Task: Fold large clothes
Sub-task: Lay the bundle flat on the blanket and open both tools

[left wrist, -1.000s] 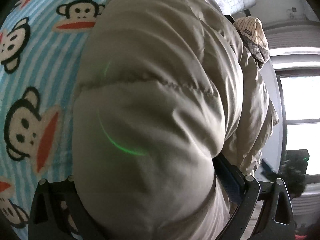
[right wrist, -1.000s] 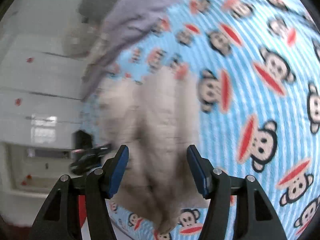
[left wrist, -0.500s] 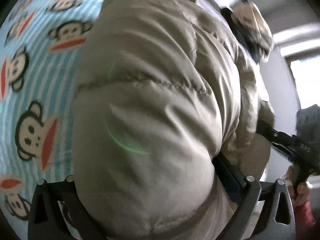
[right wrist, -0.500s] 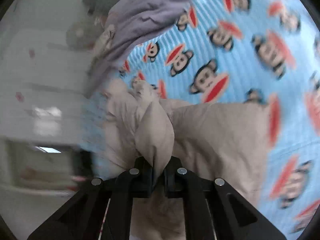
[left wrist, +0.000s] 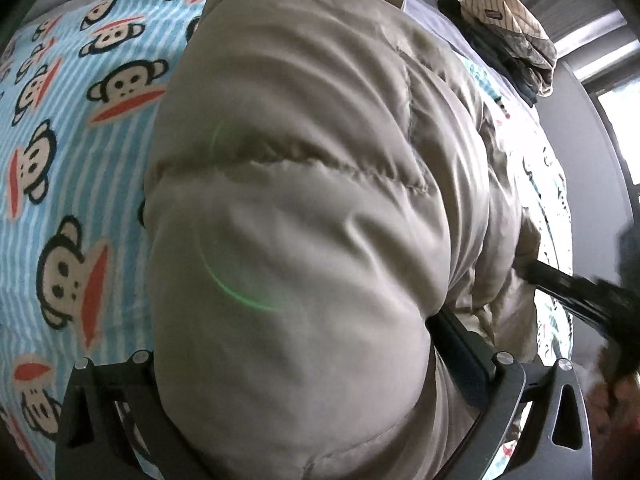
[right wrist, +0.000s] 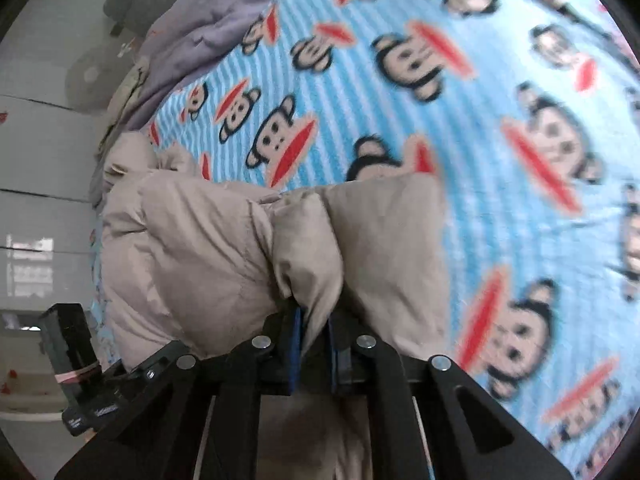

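A beige puffer jacket (left wrist: 304, 184) lies on a blue striped monkey-print blanket (left wrist: 60, 128). My left gripper (left wrist: 304, 360) has a thick padded part of the jacket bulging between its wide-set fingers, which press its sides; the fingertips are hidden by the fabric. My right gripper (right wrist: 314, 320) is shut on a fold of the same jacket (right wrist: 224, 256), with blue pads pinching the fabric. The right gripper also shows in the left wrist view (left wrist: 580, 292), at the jacket's right edge.
A pile of folded clothes with a striped item (left wrist: 508, 20) sits at the far end of the bed. A purple sheet (right wrist: 208, 20) lies along the blanket's edge (right wrist: 520, 80). A white cabinet (right wrist: 36, 200) stands beside the bed.
My right gripper went from open above the jacket to shut on a fold of it. My left gripper kept its hold while the view shifted slightly.
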Tool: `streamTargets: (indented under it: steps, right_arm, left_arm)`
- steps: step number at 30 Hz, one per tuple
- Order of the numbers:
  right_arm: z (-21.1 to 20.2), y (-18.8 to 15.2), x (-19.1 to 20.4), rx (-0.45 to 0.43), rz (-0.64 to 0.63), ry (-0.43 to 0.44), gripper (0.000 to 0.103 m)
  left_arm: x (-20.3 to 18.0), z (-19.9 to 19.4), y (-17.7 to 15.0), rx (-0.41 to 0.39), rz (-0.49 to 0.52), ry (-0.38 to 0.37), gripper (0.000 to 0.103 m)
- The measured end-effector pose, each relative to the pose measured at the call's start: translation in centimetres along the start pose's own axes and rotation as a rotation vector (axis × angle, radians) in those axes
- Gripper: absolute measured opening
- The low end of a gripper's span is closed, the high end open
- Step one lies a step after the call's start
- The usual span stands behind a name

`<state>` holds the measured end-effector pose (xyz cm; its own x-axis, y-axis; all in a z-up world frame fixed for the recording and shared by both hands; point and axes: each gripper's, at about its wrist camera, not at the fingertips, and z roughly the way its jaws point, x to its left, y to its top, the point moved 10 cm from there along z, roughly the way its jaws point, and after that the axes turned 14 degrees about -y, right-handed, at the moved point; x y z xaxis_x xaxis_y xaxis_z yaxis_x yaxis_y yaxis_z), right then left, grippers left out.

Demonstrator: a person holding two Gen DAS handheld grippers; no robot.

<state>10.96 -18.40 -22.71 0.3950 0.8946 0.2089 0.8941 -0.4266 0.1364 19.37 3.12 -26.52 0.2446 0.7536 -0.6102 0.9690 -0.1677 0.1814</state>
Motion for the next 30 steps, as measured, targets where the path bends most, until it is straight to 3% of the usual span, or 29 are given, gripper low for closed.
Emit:
streamTargets:
  steps: [3,5,8,10,14,17,20,22,26,30]
  right_arm:
    - [-3.4,-1.3,0.3,-0.079,-0.038,-0.004,0.01]
    - [-4.6,-3.5,1.7,-0.087,-0.101,0.019,0.01]
    - [-2.4,-6.8,2.4,-0.037,-0.195,-0.058,0.01]
    - [0.0,-8.2,1.4,0.042,-0.149,-0.072,0.01]
    - [1.5,-8.1,0.1,0.077,-0.066,-0.063,0.01]
    - [1.4,-8.1,-0.1,0.075,-0.081,-0.075,0.01]
    - [1.6,-8.2,-0.2,0.067,-0.081,-0.089,0.01]
    - [2.6,-8.0,-0.1,0.063,-0.079,-0.102,0.01]
    - [3.3,-8.2,0.2,0.052,-0.11,-0.151,0.011]
    - [1.8,-8.3,0.6,0.043,-0.12,-0.186,0.016]
  left_arm:
    - [0.6,0.2,-0.1,-0.005,-0.007,-0.007,0.103]
    - [0.8,0.1,-0.2,-0.004,-0.009,-0.009,0.103]
    - [0.8,-0.2,-0.2,0.008,-0.022,0.001,0.103]
    - [0.8,-1.6,-0.5,0.0,-0.018,0.042,0.103]
    - [0.1,-7.0,-1.5,-0.107,0.06,0.164,0.101]
    - [0.3,-9.2,-4.1,-0.123,0.058,0.174,0.096]
    - [1.6,-7.8,-7.5,-0.058,0.087,0.237,0.097]
    - [2.3,-6.6,-8.5,-0.066,0.098,0.25,0.099]
    - [3.7,-5.7,-8.8,-0.064,0.014,0.232,0.103]
    - [2.9,-6.4,-8.8,-0.065,0.061,0.286,0.103]
